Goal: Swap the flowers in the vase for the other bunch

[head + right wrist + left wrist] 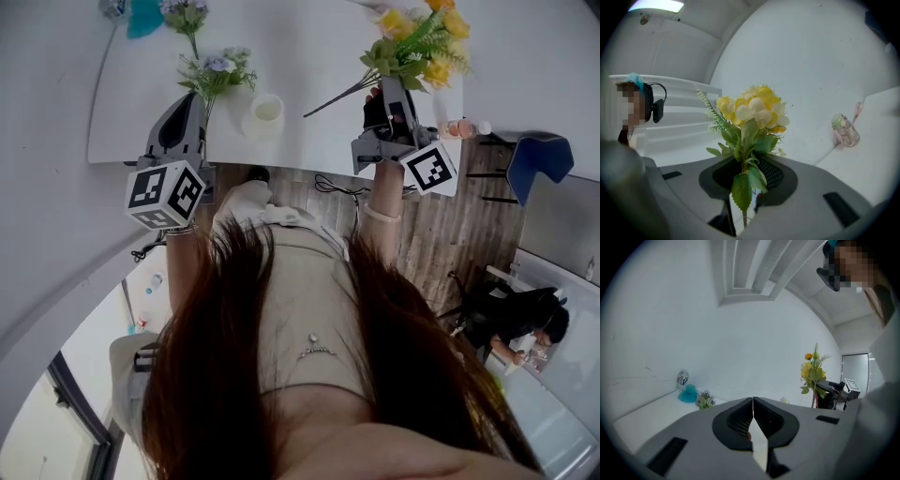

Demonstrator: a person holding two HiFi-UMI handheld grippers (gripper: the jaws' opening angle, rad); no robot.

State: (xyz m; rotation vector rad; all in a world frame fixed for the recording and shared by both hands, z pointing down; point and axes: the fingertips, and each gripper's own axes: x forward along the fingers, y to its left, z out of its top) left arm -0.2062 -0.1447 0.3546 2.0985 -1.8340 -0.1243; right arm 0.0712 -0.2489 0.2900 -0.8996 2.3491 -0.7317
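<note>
My right gripper is shut on the green stem of the yellow flower bunch, held upright above the white table. In the right gripper view the stem runs down between the jaws of the right gripper, with the yellow flower bunch above them. The small white vase stands on the table with nothing in it. A blue-purple flower bunch lies beside it, just past my left gripper. The left gripper is shut with nothing seen between its jaws; whether it touches that bunch is hidden.
A pink bottle stands near the table's right edge. A clear bottle, a teal object and more small flowers sit at the far left end. A blue chair and a person are off to the right.
</note>
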